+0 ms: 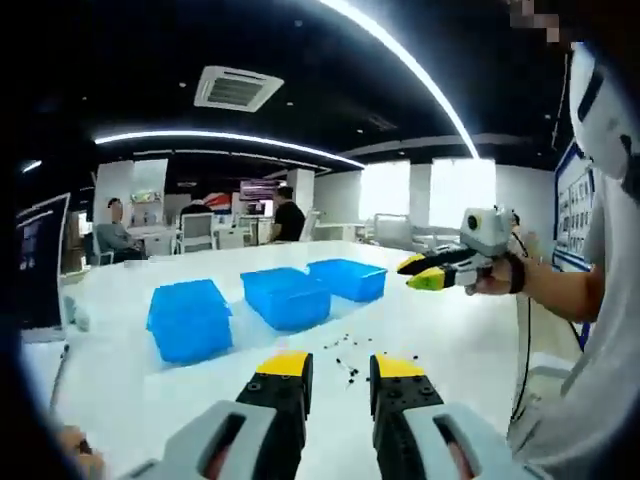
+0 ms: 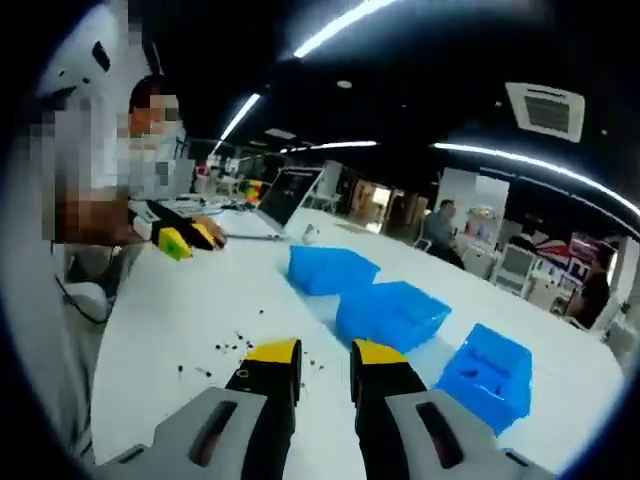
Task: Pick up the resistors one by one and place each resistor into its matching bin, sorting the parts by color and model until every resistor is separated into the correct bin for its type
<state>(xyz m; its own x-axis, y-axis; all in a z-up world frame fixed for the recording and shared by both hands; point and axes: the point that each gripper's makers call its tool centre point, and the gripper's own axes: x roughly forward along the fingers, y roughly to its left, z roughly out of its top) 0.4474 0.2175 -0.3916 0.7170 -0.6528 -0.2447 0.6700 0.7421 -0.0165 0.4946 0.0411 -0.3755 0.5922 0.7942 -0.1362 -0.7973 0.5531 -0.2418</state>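
Several small dark resistors (image 1: 349,364) lie scattered on the white table (image 1: 120,390), just beyond my left gripper (image 1: 342,368), which is open with nothing between its yellow-tipped jaws. Three blue bins stand in a row behind them: the near left bin (image 1: 190,318), the middle bin (image 1: 287,296) and the far bin (image 1: 348,278). My right gripper (image 1: 422,273) is held in the air at the right by a hand. In the right gripper view, my right gripper (image 2: 325,355) is open and empty above the table, with the resistors (image 2: 236,346) to its left and the bins (image 2: 392,312) ahead.
A person's torso (image 1: 590,400) stands at the table's right edge. My left gripper (image 2: 188,238) hovers near an open laptop (image 2: 285,200) at the far end. Seated people and desks (image 1: 200,230) fill the room behind.
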